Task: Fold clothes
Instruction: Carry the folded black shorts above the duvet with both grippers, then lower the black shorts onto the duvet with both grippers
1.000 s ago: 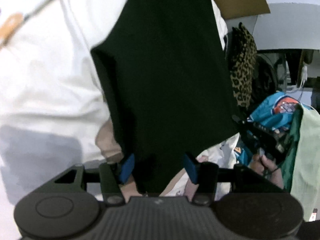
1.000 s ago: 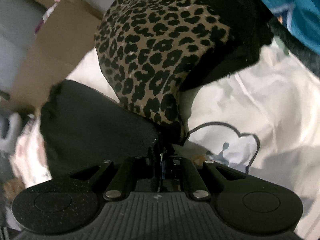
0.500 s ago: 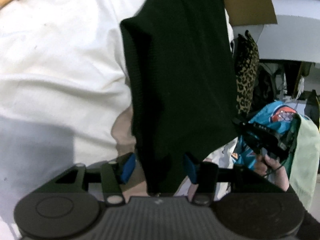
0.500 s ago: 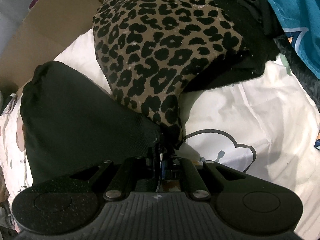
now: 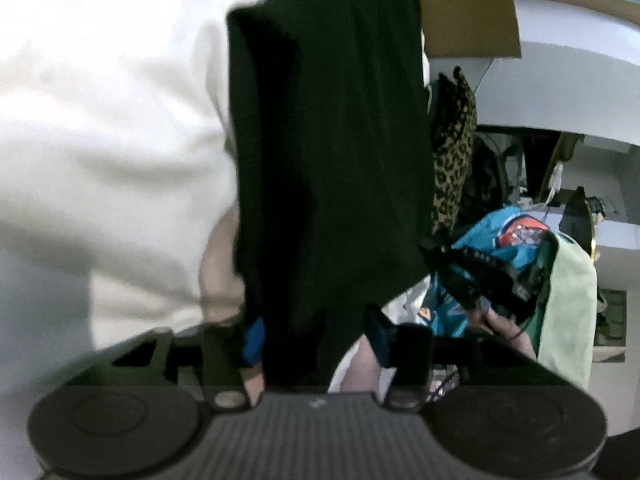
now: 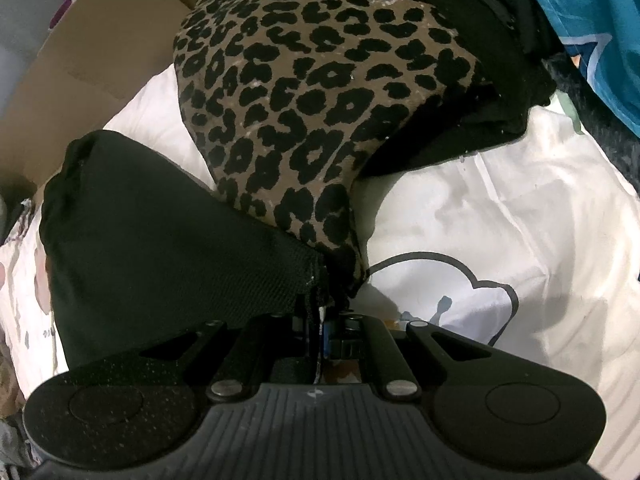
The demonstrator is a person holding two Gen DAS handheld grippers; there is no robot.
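A black garment (image 5: 332, 168) hangs between the spread blue pads (image 5: 254, 340) of the left gripper (image 5: 316, 338), whose jaws have just been closing in on it; the left pad sits at the cloth's edge while the right pad stands clear of it (whether the left one presses on the fabric cannot be told through the blur); behind the cloth spreads a white sheet (image 5: 100, 140), and off to the right lie a leopard-print piece (image 5: 454, 152), a teal garment (image 5: 496, 236) and a pale green cloth (image 5: 568, 308), with a brown cardboard flap (image 5: 468, 8) above them; a hand (image 5: 500, 326) grips the other tool low at the right. In the right wrist view the right gripper (image 6: 326, 320) has its jaws pressed together, pinching a corner of the same black garment (image 6: 152, 232), which stretches away to the left over the white sheet (image 6: 500, 220); the leopard-print piece (image 6: 320, 92) lies just behind the pinch, its lower tip touching the gripped corner; a cloud outline (image 6: 460, 292) is printed on the sheet at right; cardboard (image 6: 92, 72) fills the upper left, and the teal garment (image 6: 592, 12) shows in the upper right corner.
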